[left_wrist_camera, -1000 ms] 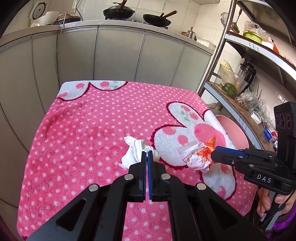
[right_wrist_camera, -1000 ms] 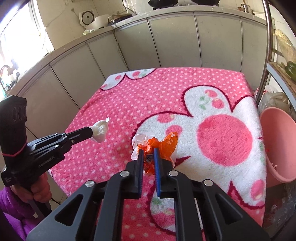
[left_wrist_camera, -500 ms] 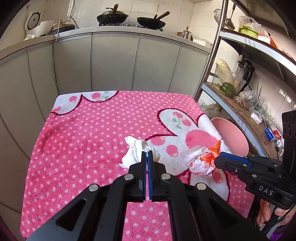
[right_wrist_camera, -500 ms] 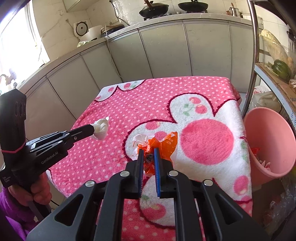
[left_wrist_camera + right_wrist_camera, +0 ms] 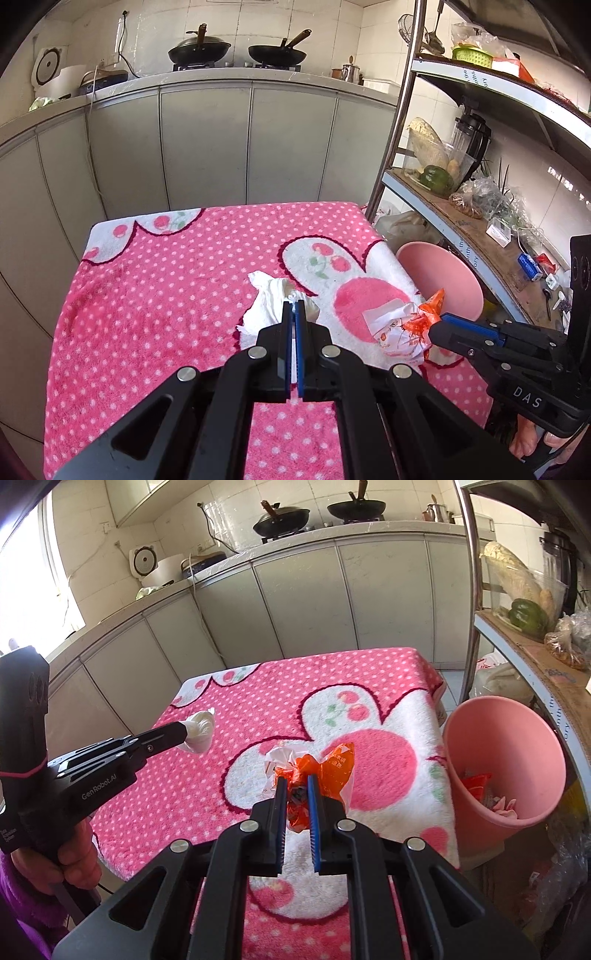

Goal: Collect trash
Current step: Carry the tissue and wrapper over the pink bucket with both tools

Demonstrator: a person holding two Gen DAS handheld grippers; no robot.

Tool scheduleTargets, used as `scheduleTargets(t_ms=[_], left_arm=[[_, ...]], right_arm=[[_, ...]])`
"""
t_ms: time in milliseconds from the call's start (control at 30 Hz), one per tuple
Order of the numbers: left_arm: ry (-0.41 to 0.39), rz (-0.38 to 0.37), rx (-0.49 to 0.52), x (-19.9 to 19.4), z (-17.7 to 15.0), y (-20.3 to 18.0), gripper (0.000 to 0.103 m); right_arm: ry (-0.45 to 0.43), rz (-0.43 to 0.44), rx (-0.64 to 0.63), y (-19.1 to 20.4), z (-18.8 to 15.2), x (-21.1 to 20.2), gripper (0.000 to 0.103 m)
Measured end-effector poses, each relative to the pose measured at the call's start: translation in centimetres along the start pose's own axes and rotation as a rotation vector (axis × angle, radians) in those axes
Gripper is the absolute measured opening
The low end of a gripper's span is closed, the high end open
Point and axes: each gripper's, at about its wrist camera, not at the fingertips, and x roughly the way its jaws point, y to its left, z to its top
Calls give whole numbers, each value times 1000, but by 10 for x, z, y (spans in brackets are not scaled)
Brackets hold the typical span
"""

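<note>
My left gripper (image 5: 294, 306) is shut on a crumpled white tissue (image 5: 267, 306), held in the air above the pink polka-dot cloth (image 5: 166, 295). From the right wrist view the same tissue (image 5: 199, 731) hangs at the tip of the left gripper (image 5: 186, 731). My right gripper (image 5: 297, 782) is shut on an orange and white plastic wrapper (image 5: 325, 771), also lifted off the cloth; in the left wrist view the wrapper (image 5: 402, 328) sits at the right gripper (image 5: 434, 330) tip. A pink bin (image 5: 506, 760) stands beside the table on the right, with trash inside.
Grey kitchen cabinets (image 5: 207, 147) run behind the table, with woks on the counter. A metal shelf rack (image 5: 461, 221) holding vegetables, bags and a blender stands on the right, close above the bin (image 5: 439, 277). A person's hand (image 5: 70, 864) in a purple sleeve grips the left handle.
Both grippers have risen and drawn back from the cloth with their trash still gripped. The pink bin has come further into both views.
</note>
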Motion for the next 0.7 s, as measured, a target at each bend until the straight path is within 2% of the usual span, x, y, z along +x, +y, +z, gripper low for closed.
scheduleTargets(t_ms=[467,700], left_arm=[[1,-62,29,19,21,-31,1],[-1,-112,52,31,38,-61,1]], right_arm=[[-46,-59,36,-23,11,-14,11],[-98,-118,71,-46,19,-31,11]])
